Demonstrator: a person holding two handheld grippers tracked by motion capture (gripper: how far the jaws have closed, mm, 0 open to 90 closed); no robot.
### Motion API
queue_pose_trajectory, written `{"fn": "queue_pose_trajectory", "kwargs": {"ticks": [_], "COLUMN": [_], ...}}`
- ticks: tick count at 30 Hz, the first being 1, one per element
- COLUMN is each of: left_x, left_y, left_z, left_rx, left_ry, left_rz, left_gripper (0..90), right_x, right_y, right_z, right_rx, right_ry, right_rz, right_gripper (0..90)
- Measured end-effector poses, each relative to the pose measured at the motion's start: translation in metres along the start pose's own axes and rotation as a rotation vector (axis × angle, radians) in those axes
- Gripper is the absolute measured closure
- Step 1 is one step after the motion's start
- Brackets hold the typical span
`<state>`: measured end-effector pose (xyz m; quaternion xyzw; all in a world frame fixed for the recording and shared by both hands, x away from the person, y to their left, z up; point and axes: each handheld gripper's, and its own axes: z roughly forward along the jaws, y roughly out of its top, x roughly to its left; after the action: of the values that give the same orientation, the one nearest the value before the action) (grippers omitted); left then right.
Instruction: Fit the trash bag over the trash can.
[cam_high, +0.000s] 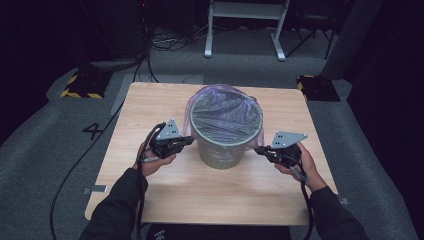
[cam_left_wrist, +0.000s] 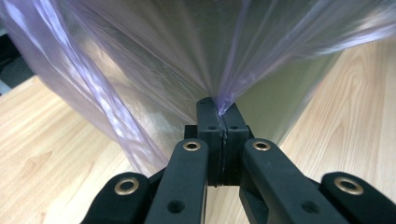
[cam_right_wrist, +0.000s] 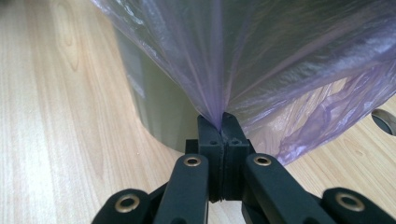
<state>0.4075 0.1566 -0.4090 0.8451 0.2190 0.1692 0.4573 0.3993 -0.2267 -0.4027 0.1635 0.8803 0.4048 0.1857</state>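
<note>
Mid-frame in the high view: grey bin (cam_high: 223, 142) standing upright on the wooden surface (cam_high: 165, 195), with a purple plastic bag (cam_high: 226, 116) stretched over its mouth and hanging down the sides. Left tongs (cam_high: 190, 141) sit at the bin's left flank, right tongs (cam_high: 258, 149) at its right flank, each in a hand coming in from the bottom of the frame. In the left gripper view the left tongs (cam_left_wrist: 222, 114) are closed tight with a pinch of bag film (cam_left_wrist: 154, 65) pulled into a peak between the jaws; same in the right gripper view, right tongs (cam_right_wrist: 221, 122) clamped on a gathered fold of the bag (cam_right_wrist: 280, 56), bin wall (cam_right_wrist: 159, 112) just behind. Step in hand, by my read: bag edge grabbed on both sides, fitting or pulling the liner around the bin rim. Next move likely calls for drawing both pinches down and outward evenly so the film seats over the rim; thin film could tear or slip, and uneven pull may tilt the bin.
</note>
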Motion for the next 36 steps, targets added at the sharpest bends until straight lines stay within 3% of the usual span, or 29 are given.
{"fn": "queue_pose_trajectory", "kwargs": {"ticks": [8,12,27,28,30,33,36], "left_x": [-0.002,-0.004,-0.001,0.0,0.001,0.006,0.015], "left_y": [-0.006,-0.013,-0.034,-0.034,-0.036,-0.04,-0.044], "left_z": [0.003,0.004,0.005,0.004,0.002,-0.008,-0.024], "left_rx": [0.011,0.045,0.123,0.126,0.131,0.096,0.045], "left_ry": [-0.033,-0.027,-0.02,-0.024,0.011,0.024,0.027], "left_rz": [0.014,0.025,0.011,0.002,-0.013,-0.065,-0.117], "left_gripper": [89.3,89.3,88.3,84.8,63.8,41.4,29.9], "right_x": [0.005,0.008,0.003,0.001,0.0,-0.002,-0.005], "right_y": [-0.006,-0.011,-0.025,-0.026,-0.027,-0.032,-0.038], "right_z": [0.006,0.005,0.015,0.014,0.012,0.006,-0.007], "right_rx": [0.02,0.021,0.121,0.118,0.107,0.066,0.024], "right_ry": [0.056,0.077,0.086,0.087,0.081,0.07,0.061], "right_rz": [0.002,0.0,0.054,0.061,0.068,0.09,0.107], "right_gripper": [90.0,90.0,88.7,84.1,76.5,62.5,49.1]}}
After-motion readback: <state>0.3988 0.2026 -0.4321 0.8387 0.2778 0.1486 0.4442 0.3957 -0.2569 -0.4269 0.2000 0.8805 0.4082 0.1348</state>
